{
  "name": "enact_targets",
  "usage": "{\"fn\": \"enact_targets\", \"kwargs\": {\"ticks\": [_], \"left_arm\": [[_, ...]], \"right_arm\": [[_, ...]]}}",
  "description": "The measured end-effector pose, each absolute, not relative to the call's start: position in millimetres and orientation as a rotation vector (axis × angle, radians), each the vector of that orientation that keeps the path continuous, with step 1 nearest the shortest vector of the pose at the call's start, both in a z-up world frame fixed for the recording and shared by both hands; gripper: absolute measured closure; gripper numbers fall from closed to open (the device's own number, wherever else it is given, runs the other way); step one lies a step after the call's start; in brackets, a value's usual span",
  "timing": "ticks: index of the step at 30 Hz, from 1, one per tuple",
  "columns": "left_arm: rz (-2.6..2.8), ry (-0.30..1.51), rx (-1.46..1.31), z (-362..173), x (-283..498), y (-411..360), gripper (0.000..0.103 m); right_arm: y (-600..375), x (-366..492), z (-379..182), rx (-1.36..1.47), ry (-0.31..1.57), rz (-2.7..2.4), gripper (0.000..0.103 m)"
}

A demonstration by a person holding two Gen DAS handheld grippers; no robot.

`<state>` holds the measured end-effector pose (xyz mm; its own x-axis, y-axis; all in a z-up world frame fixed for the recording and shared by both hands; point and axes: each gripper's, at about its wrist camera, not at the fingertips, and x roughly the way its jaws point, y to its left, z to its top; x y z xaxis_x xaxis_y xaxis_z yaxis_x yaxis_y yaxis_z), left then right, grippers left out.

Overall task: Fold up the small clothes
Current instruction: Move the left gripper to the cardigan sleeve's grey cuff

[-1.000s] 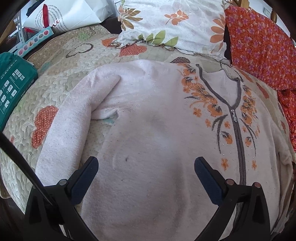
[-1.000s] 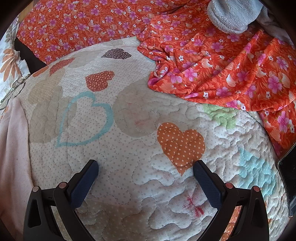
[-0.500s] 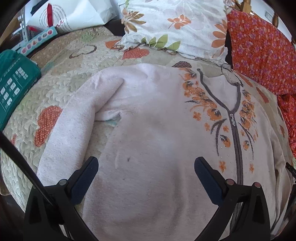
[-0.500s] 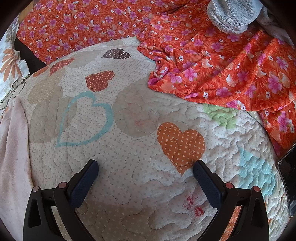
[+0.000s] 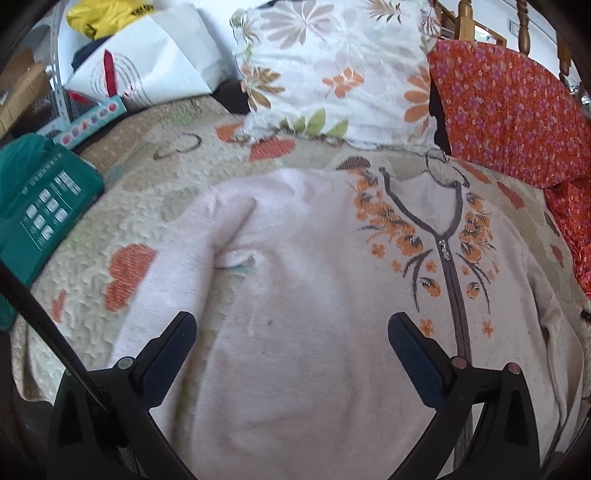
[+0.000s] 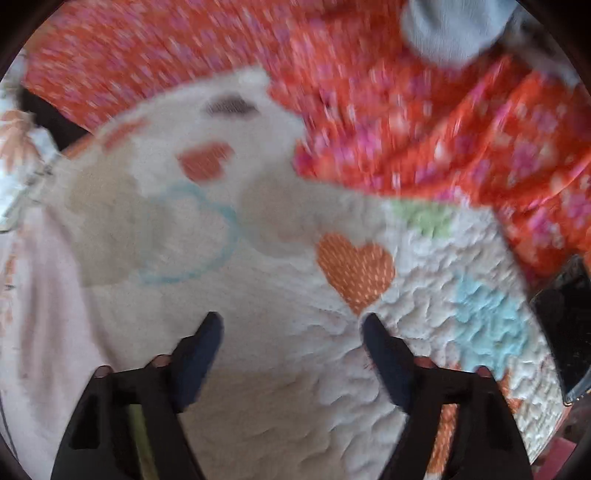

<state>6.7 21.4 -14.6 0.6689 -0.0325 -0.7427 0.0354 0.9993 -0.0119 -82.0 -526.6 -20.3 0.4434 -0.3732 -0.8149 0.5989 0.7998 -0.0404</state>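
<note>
Right jaws closing beside sweater (image 6: 44,295).

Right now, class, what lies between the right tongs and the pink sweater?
Only bare heart-print quilt, seen in the right wrist view; sweater lies at left.

Pale pink sweater (image 5: 295,295), orange floral embroidery, grey zip placket; spread flat, front up, sleeve angled outward.

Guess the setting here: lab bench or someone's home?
Likely a home bedroom: a quilted heart-patterned bedspread, a floral pillow propped at the back, wooden bedposts behind it, and a pink sweater laid flat on the bedspread.
</note>
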Motion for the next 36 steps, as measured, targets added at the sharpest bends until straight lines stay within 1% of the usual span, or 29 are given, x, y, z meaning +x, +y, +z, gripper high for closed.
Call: {"fn": "enact_targets", "kwargs": {"ticks": [2, 4, 7, 11, 12, 14, 16, 20, 21, 22, 23, 24, 25, 26, 27, 28, 31, 34, 36], "left_arm": [[-0.038, 0.827, 0.029, -9, 3, 28, 0.000], [-0.015, 0.835, 0.038, -6, 3, 47, 0.000], [0.043, 0.892, -0.005, -8, 11, 90, 0.000], [0.139, 1.004, -0.051, -20, 23, 160, 0.000], [0.155, 1.025, -0.056, -23, 25, 177, 0.001], [0.146, 1.058, -0.070, -28, 22, 203, 0.005], [0.084, 1.097, -0.096, -35, 21, 218, 0.016], [-0.062, 1.188, -0.128, -56, 19, 215, 0.022], [-0.079, 1.213, -0.119, -62, 19, 211, 0.029], [-0.109, 1.254, -0.099, -71, 20, 204, 0.043], [-0.119, 1.275, -0.080, -76, 19, 200, 0.048], [-0.110, 1.259, -0.040, -74, 17, 196, 0.052], [-0.114, 1.249, -0.036, -70, 15, 194, 0.075], [-0.113, 1.241, -0.051, -65, 15, 196, 0.091], [-0.103, 1.237, -0.089, -60, 16, 202, 0.099], [-0.053, 1.220, -0.133, -53, 18, 213, 0.101], [0.113, 1.109, -0.156, -30, 28, 246, 0.101], [0.292, 1.006, -0.187, -3, 39, 284, 0.101], [0.295, 0.961, -0.160, 12, 38, 290, 0.100]], "right_arm": [[-500, -89, 1, 0.204, 0.834, -0.570, 0.023], [-478, -93, 14, 0.148, 0.792, -0.524, 0.023], [-454, -93, 21, 0.164, 0.793, -0.418, 0.023], [-434, -90, 11, 0.241, 0.833, -0.305, 0.023], [-429, -88, 9, 0.244, 0.844, -0.290, 0.023], [-420, -85, 3, 0.215, 0.864, -0.278, 0.023], [-411, -84, -1, 0.178, 0.872, -0.283, 0.023], [-405, -79, -3, 0.163, 0.875, -0.281, 0.023], [-405, -79, -4, 0.164, 0.875, -0.281, 0.023], [-404, -78, -4, 0.164, 0.876, -0.282, 0.023], [-403, -78, -6, 0.162, 0.878, -0.285, 0.023], [-403, -77, -6, 0.159, 0.879, -0.288, 0.023], [-403, -77, -7, 0.155, 0.882, -0.291, 0.023], [-402, -77, -8, 0.149, 0.885, -0.294, 0.023], [-403, -77, -8, 0.142, 0.887, -0.297, 0.024], [-402, -77, -9, 0.135, 0.887, -0.301, 0.027], [-404, -78, -7, 0.131, 0.880, -0.309, 0.033], [-408, -79, -3, 0.146, 0.862, -0.319, 0.035], [-410, -78, -3, 0.157, 0.861, -0.315, 0.035]]}}
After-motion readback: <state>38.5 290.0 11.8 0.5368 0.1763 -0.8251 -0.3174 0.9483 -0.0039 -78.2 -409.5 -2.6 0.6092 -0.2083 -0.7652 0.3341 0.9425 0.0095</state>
